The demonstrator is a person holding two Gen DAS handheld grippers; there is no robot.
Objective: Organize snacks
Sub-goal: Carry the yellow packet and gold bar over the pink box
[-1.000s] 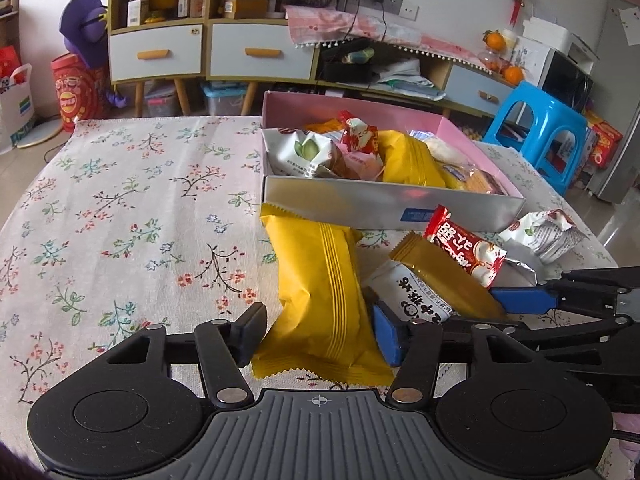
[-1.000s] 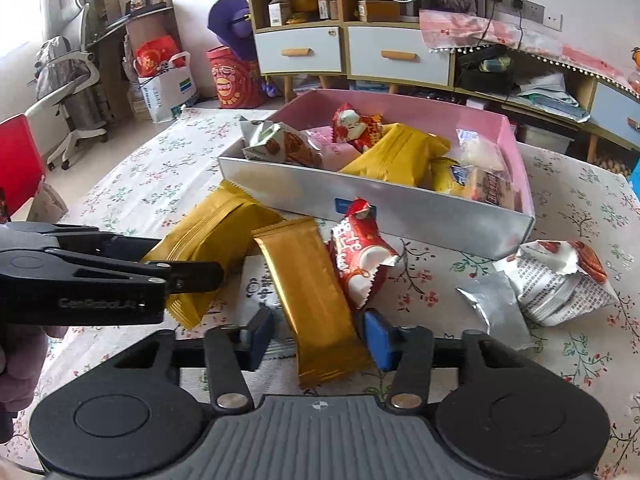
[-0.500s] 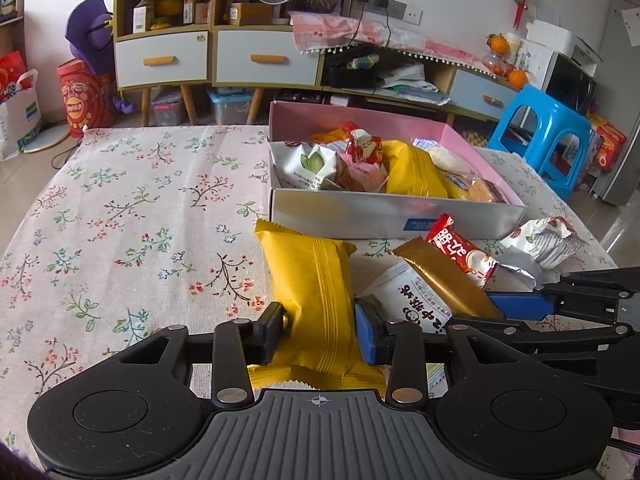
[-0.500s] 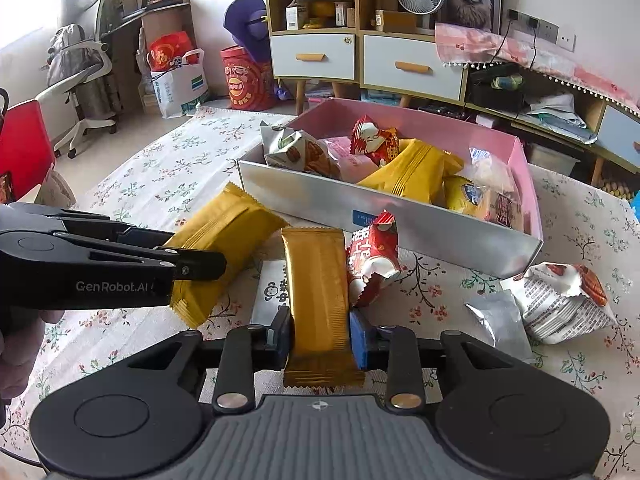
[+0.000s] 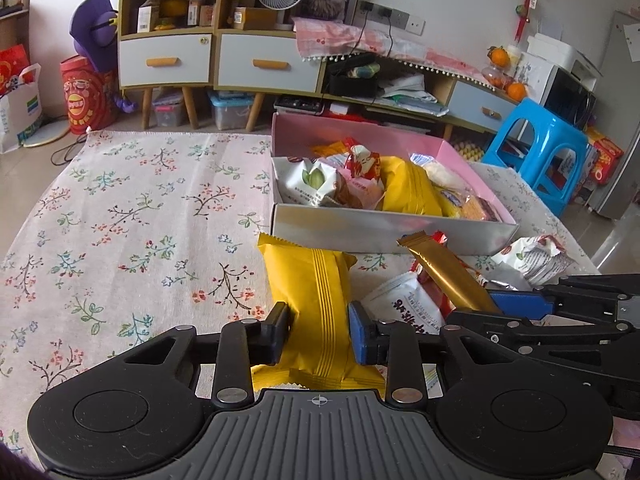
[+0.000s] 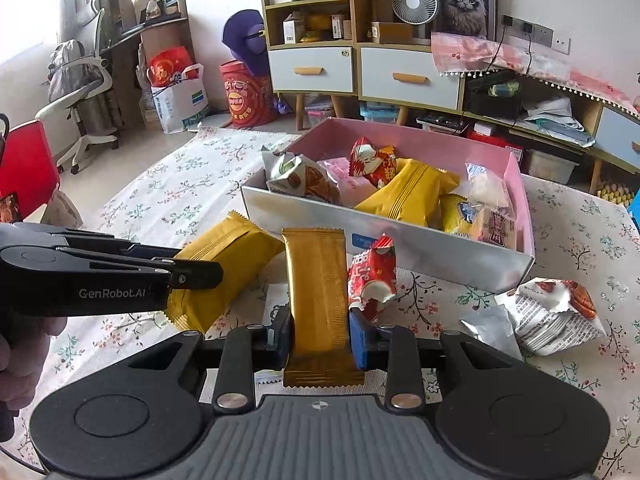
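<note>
L wrist view: left tool (image 5: 319,335) clamped on yellow packet (image 5: 316,312), w/ white packet (image 5: 404,304) just beside it on the floral surface (image 5: 120,240). R view: right tool (image 6: 320,334) gripping gold bar (image 6: 318,296), tilted up toward pink box (image 6: 400,240); red candy pack (image 6: 372,276) touches bar; person's hand (image 6: 20,344) low at left edge.

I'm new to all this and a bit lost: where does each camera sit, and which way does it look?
Left wrist: on the left gripper, looking forward past a yellow packet to the snack box; the right gripper shows at right.
Right wrist: on the right gripper, looking past a gold bar; the left gripper shows at left.
Shared: box, both snacks.
</note>
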